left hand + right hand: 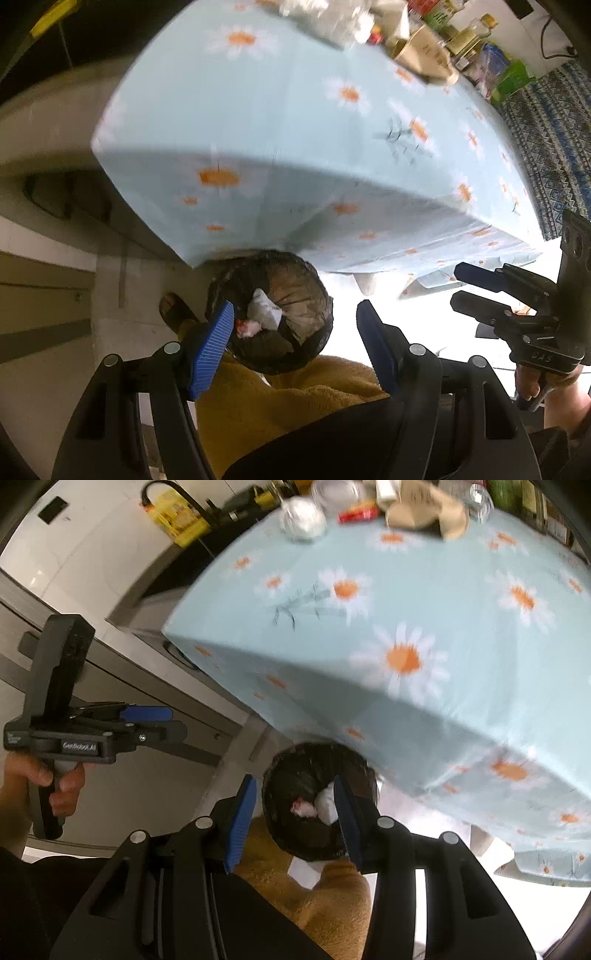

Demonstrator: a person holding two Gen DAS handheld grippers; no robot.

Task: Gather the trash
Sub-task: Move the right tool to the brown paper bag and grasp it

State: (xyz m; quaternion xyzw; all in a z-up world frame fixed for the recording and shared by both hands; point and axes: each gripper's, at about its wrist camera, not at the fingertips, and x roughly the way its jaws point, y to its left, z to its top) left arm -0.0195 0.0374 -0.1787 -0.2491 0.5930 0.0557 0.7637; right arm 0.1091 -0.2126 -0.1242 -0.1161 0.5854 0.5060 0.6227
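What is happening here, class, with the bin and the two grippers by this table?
A person holds a black two-finger gripper in each hand above a round bin lined with a black bag, on the floor beside a table under a light blue daisy-print cloth. Crumpled white paper already lies inside. The left gripper and right gripper are both open and empty. Bottles and packets remain on the table's far side.

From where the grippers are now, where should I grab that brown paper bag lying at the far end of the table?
Take the brown paper bag by its open mouth edge, which faces the near side of the table. It lies on its side, so the thin rim suits two fingers better than the wide body. Come in low across the bare cloth; jars and bottles crowd its other sides. Both views are blurred, so this is tentative.
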